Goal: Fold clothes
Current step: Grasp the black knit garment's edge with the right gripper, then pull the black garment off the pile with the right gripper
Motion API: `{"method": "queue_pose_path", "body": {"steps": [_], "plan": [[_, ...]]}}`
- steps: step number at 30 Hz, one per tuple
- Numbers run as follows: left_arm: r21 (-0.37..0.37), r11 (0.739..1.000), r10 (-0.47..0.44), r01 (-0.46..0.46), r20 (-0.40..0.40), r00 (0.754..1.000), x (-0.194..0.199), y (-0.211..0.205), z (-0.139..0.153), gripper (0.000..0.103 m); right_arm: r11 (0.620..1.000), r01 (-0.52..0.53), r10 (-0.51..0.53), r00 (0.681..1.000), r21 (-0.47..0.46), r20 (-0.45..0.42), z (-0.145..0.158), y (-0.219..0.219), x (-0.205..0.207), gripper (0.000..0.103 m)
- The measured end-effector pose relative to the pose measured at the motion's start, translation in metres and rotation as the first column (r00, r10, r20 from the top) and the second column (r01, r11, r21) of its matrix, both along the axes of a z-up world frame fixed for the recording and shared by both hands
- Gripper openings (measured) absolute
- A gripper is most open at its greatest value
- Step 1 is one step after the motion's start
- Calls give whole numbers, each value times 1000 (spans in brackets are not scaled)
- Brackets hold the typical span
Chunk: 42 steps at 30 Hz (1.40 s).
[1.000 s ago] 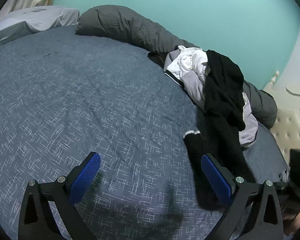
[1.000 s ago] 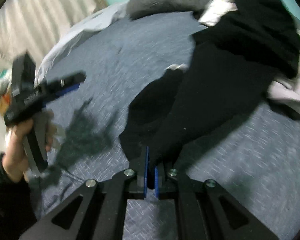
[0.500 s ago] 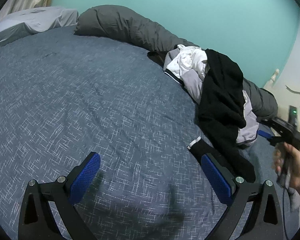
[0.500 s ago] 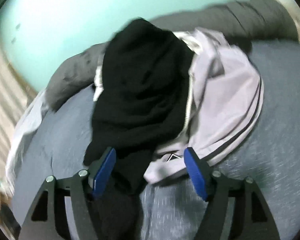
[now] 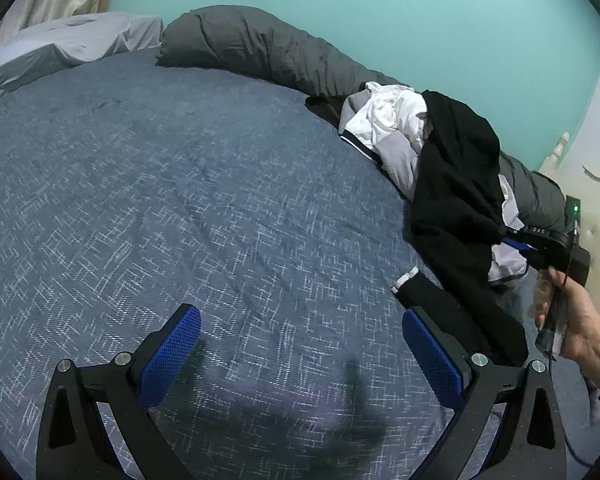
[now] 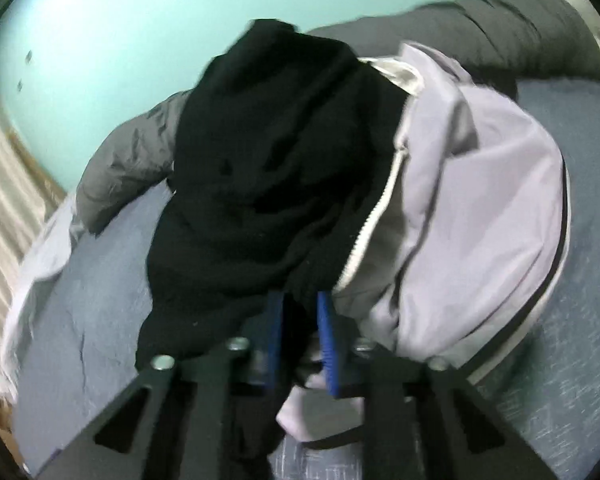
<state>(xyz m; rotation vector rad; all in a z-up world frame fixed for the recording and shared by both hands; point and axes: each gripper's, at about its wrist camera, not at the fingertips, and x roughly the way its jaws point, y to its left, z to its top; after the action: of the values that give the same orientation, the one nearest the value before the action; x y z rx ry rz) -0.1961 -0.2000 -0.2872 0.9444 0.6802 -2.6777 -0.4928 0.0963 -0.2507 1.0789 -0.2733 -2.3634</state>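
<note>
Left wrist view: the left hand-held gripper (image 5: 300, 354) hangs wide open and empty over the blue bed (image 5: 172, 208). The clothes pile (image 5: 432, 168) lies at the bed's far right, against a grey duvet roll (image 5: 268, 52) along the teal wall. A black garment (image 5: 456, 184) drapes over the pile's top and trails down onto the bed; under it sit a white piece and a lilac jacket (image 5: 400, 156). At the pile's right side a hand (image 5: 580, 320) holds the right hand-held gripper (image 5: 518, 245), its tips at the black garment's edge.

Right wrist view, blurred: the right hand-held gripper (image 6: 300, 336) has just been closing and is nearly shut, with black cloth between its blue pads (image 6: 327, 336). The black garment (image 6: 268, 168) is thick, soft and crumpled. The lilac jacket (image 6: 480, 208), smooth, with a white zip and dark stripe, lies just beside the pads, a fold of it under them.

Risk, as a judgement: the pinch may catch the jacket too, so a pull drags both garments, or topples the pile.
</note>
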Motion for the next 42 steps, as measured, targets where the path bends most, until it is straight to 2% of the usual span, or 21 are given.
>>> {"method": "queue_pose_path", "body": {"steps": [1,2,7,9,14,16,17,18,24,28,29,30,32,33,36,42], "plan": [[-1,1000,-5,5,-1,1000,0,1,1,103,1000,-19,19,1000,-11,-7,4,-1,3,8],[-2,1000,-9,9,-2,1000,-1,3,1,103,999,-40,40,999,-24,-14,8,-1,6,0],[-19,1000,-22,22,-26,999,2,10,11,103,985,-172,171,982,-12,-80,34,-18,41,0],[-21,999,-28,27,-36,999,5,14,15,103,988,-151,153,985,29,-84,42,-20,48,0],[-5,999,-43,43,-49,998,12,21,20,103,999,11,-10,999,44,-39,39,6,31,4],[-23,998,-56,55,-44,997,10,22,22,103,998,34,-34,999,50,-2,31,12,23,25],[-19,998,-54,53,-41,998,9,22,21,103,998,46,-47,999,47,17,27,14,19,46],[-15,999,-51,51,-38,998,8,21,20,103,998,59,-60,998,38,36,21,16,15,56],[-22,998,-53,52,-14,999,2,20,11,103,990,144,-144,984,4,107,-15,24,-15,62],[-20,998,-59,59,1,998,-1,19,5,103,993,113,-110,991,-30,76,-25,14,-24,62],[-19,998,-60,60,5,998,-1,19,4,103,994,100,-97,993,-40,65,-26,11,-25,60],[-20,998,-60,60,7,998,-2,19,3,103,995,86,-83,995,-45,47,-26,7,-24,44],[-25,998,-60,60,12,998,-3,19,2,103,998,57,-57,998,-27,4,-24,-2,-20,21],[-26,998,-60,60,14,998,-2,19,1,103,999,42,-42,999,-13,-7,-24,-7,-18,15],[-27,998,-59,59,19,998,-2,19,0,103,1000,-2,1,1000,-15,-30,-18,-15,-9,10],[-38,997,-71,71,5,997,-1,23,6,103,988,-126,118,989,-90,-89,9,-22,26,9]]}}
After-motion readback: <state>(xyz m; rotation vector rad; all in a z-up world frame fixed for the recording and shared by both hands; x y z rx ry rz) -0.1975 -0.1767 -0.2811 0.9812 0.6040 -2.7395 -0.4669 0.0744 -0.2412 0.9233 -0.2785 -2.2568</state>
